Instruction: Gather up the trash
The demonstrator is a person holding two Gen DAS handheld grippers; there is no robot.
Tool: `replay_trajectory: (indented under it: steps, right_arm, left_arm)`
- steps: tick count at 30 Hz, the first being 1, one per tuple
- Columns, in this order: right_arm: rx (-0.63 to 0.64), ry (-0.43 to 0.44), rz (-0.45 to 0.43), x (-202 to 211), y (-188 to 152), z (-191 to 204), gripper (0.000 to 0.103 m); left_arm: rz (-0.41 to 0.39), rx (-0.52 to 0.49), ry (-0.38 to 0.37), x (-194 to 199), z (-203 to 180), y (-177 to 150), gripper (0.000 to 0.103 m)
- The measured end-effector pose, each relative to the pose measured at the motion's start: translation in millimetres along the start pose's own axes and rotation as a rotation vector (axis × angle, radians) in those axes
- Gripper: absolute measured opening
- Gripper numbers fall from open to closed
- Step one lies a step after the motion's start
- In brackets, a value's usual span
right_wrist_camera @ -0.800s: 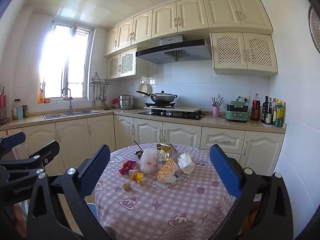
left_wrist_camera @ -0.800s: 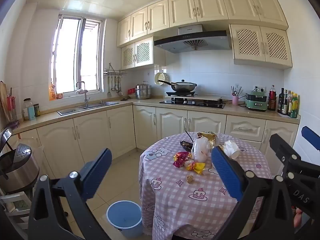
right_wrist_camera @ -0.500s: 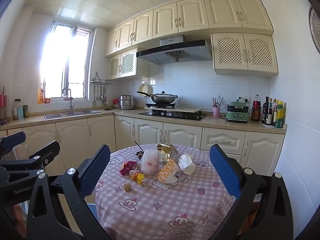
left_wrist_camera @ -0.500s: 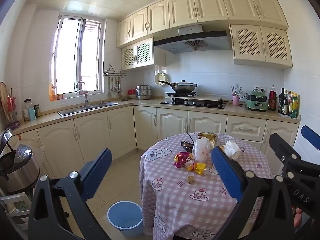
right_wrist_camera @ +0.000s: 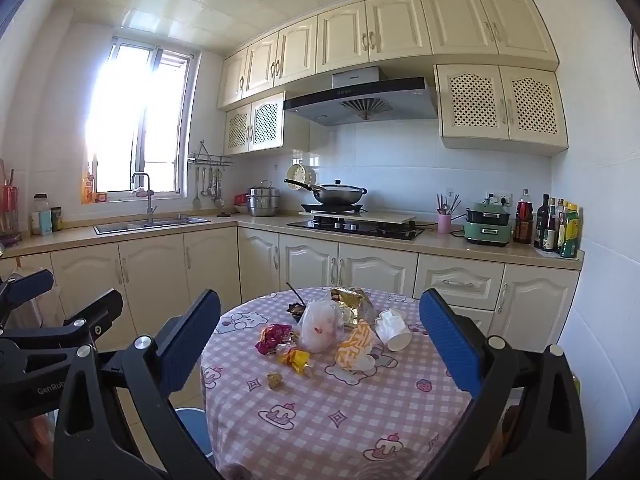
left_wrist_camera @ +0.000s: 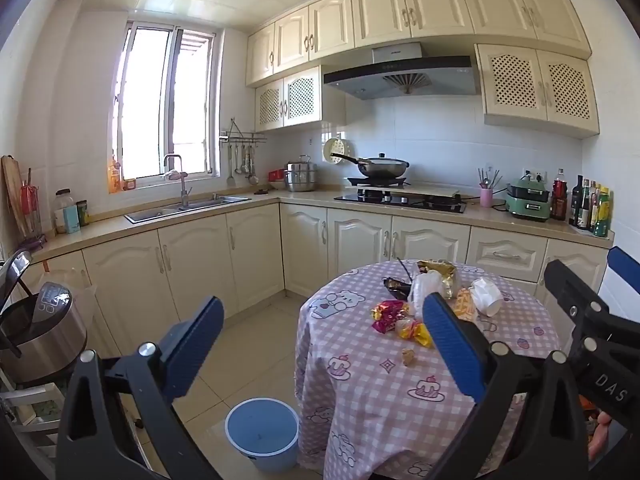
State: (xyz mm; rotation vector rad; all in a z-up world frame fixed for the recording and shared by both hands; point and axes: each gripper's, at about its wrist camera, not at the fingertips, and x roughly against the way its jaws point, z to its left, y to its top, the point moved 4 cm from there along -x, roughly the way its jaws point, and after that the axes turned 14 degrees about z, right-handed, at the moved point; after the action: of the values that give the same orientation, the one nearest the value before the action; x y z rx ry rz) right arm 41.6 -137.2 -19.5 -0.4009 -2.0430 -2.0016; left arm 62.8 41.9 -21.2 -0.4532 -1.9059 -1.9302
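trash: heap mid-counter (right_wrist_camera: 320,336); none in the bucket yet
wrappers (right_wrist_camera: 276,336): light, crinkly, slick foil; pinch at a twisted end
bag (right_wrist_camera: 320,330): clear, soft, collapses; probably near weightless; grab a bunched fold
cup (right_wrist_camera: 394,330): white paper, lying on its side, crushes easily; take across the rim, gently
scrap (right_wrist_camera: 275,380): small, loose, apart from the heap toward the near edge; hard to pinch
left claw (left_wrist_camera: 324,350): wide open, empty; short of the counter
right claw (right_wrist_camera: 320,346): wide open, empty; facing the heap, not touching
counter (right_wrist_camera: 340,420): round; pink checked cloth, likely to slide or bunch if dragged
bucket (left_wrist_camera: 262,432): blue, on the floor just left of the counter; likely drop point
room: small kitchen; tiled floor; cream cabinets, sink (left_wrist_camera: 188,208) under the window, wok (left_wrist_camera: 382,167) on the hob
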Motion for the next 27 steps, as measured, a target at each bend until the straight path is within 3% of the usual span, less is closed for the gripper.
replay_trajectory:
  steps: [13,27]
  right_arm:
    - [0.040,0.012,0.074,-30,9,51,0.096]
    - [0.040,0.006,0.101,-62,35,58,0.096]
  left_arm:
    - [0.073,0.061,0.002,-48,60,14,0.098]
    - [0.092,0.037,-0.017,-77,62,30,0.098]
